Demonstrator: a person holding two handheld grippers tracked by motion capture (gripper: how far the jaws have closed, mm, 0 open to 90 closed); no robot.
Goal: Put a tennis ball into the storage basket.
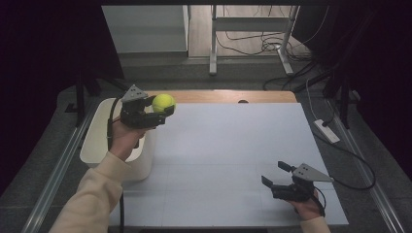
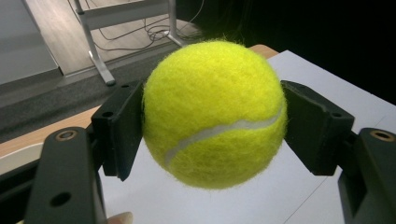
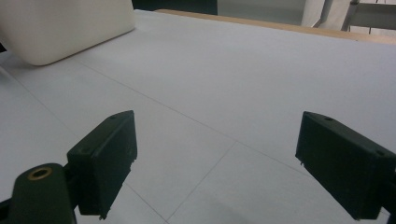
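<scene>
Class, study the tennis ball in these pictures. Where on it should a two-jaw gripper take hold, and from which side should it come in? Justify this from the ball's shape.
Grip the tennis ball across its widest middle, one pad on each opposite side, as the left gripper does now. Being round, it has no preferred side; any level approach probably works, provided the fingers meet it at full width, not off-centre where it could squirt out.

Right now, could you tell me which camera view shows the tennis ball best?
The left gripper view: the tennis ball is close up, clamped between the jaws. The high view shows it small, beside the white bin.
</scene>
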